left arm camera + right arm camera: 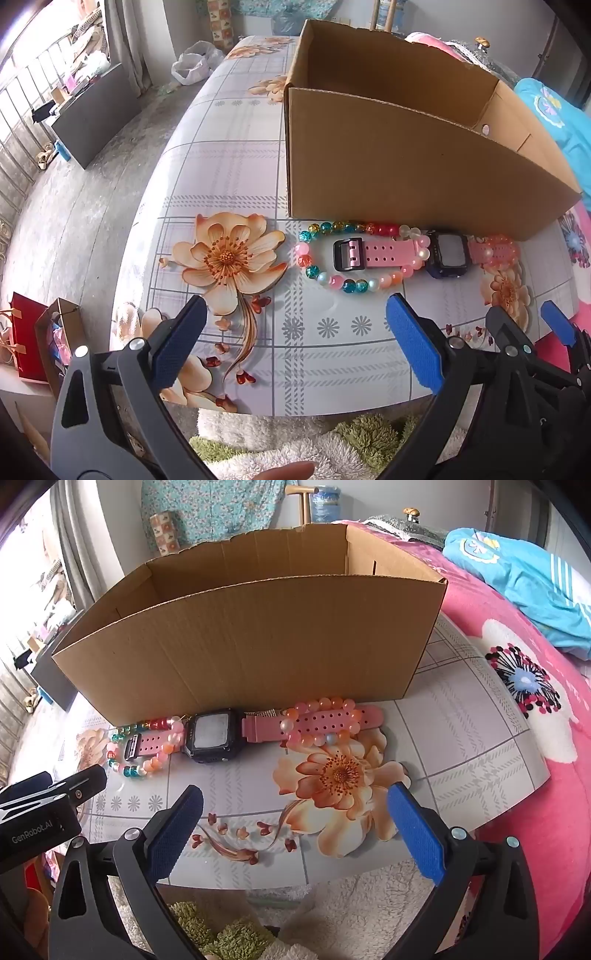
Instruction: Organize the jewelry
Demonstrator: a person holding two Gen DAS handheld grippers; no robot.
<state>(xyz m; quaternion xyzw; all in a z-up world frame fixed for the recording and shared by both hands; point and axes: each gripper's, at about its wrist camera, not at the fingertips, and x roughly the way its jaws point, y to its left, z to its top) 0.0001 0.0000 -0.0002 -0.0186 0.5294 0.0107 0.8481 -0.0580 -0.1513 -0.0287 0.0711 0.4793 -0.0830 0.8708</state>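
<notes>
Jewelry sits on your worktop (229, 155) against the cardboard box (406, 162): pink-strapped watch (448, 253) threaded through two bead bracelets, multicolored (321, 229) and peach (325, 703). Both your fingers are spread, empty.

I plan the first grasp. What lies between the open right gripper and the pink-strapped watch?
Only tablecloth with a printed orange flower separates the right gripper from the pink-strapped dark square watch, seen in the right wrist view.

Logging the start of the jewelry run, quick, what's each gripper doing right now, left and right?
Left gripper: open, holding nothing, above the table edge short of the bead bracelet.
Right gripper: open, holding nothing, short of the watch.
</notes>
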